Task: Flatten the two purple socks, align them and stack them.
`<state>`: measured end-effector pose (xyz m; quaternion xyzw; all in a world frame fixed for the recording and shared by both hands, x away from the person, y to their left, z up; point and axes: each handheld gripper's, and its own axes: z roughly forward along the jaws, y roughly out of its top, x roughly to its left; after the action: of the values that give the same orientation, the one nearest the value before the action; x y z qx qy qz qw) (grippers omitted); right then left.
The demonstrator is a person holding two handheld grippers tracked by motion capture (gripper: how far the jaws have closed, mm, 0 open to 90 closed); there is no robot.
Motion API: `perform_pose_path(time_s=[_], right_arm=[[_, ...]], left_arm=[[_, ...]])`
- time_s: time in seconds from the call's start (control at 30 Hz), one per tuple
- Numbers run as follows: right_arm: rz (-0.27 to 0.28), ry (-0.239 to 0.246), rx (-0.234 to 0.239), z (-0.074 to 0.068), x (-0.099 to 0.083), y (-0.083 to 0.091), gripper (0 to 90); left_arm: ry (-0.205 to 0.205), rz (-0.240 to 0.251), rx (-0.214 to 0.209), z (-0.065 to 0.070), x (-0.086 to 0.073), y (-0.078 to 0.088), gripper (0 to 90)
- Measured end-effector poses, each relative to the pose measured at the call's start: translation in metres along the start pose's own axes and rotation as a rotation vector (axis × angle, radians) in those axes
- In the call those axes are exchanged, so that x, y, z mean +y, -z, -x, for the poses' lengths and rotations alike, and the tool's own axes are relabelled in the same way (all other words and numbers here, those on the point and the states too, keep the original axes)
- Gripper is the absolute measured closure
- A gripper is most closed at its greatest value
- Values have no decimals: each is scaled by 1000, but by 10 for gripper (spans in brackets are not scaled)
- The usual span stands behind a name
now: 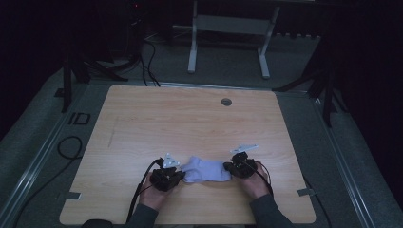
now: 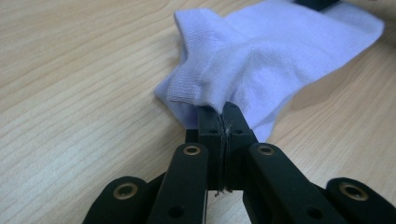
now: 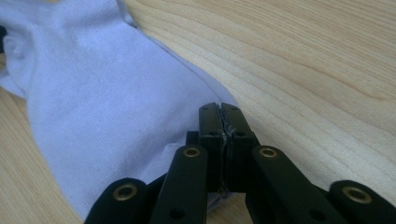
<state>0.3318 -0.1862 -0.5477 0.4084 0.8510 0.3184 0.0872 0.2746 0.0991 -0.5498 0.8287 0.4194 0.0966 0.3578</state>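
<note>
A pale lilac sock (image 1: 206,170) lies flat near the front edge of the wooden table (image 1: 190,118), stretched between the two hand-held grippers. My left gripper (image 1: 180,175) is at the sock's left end. In the left gripper view its jaws (image 2: 223,109) are shut on a bunched fold of the sock (image 2: 261,51), by the ribbed cuff. My right gripper (image 1: 230,167) is at the sock's right end. In the right gripper view its jaws (image 3: 220,109) are pressed together on the edge of the sock (image 3: 93,107), with fabric showing beneath them.
A round grey grommet (image 1: 226,101) is set in the table's far middle. Beyond the table stands a white metal frame (image 1: 192,42) on grey carpet. Black cables (image 1: 71,147) loop on the floor at the left. Dark tripod legs (image 1: 328,95) stand at the right.
</note>
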Motion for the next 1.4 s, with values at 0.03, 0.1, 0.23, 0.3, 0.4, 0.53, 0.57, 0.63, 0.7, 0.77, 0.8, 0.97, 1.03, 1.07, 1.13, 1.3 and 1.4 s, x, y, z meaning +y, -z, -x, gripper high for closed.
perform_pose_path(time_s=[0.03,0.1,0.23,0.3,0.4,0.53,0.57,0.63,0.7,0.77,0.8,0.97,1.03,1.07,1.13,1.3,1.4], right_arm=[[2,-3,0,0,0,0,881],[4,-7,1,0,-1,0,882],[6,-13,1,0,-1,0,883],[7,-15,0,-1,-1,0,883],[10,-16,-2,-1,-2,0,883],[11,-17,-1,-2,-2,0,884],[12,-18,-1,-2,-2,-1,885],[15,-18,-1,-2,-2,-1,887],[16,-18,-4,-2,-2,-1,891],[16,-16,-8,-3,-2,-1,894],[15,-15,-8,-3,-1,-1,895],[40,-17,-1,-4,2,7,900],[66,-23,2,-4,5,13,900],[78,-24,-1,-3,6,16,900],[100,-27,-10,-2,8,21,900],[90,-46,29,2,6,21,789],[68,-14,61,-3,2,21,660]], left_arm=[[3,-7,4,0,0,-1,885],[-4,-20,11,0,0,-1,873],[-18,26,53,1,3,8,761],[-27,71,70,3,6,15,730],[-68,122,70,10,8,19,724],[-138,90,50,21,10,7,732],[-144,70,48,22,9,1,740],[-139,31,42,22,8,-8,752],[-139,0,46,22,6,-14,775],[-121,-2,43,21,5,-14,797],[-124,-8,43,20,5,-14,800],[-121,-8,38,19,5,-14,805],[-123,-9,36,18,5,-14,806],[-121,-8,34,18,5,-15,806],[-119,-5,32,18,4,-15,806],[-117,-4,31,18,4,-15,806],[-113,-5,28,17,4,-15,806]])
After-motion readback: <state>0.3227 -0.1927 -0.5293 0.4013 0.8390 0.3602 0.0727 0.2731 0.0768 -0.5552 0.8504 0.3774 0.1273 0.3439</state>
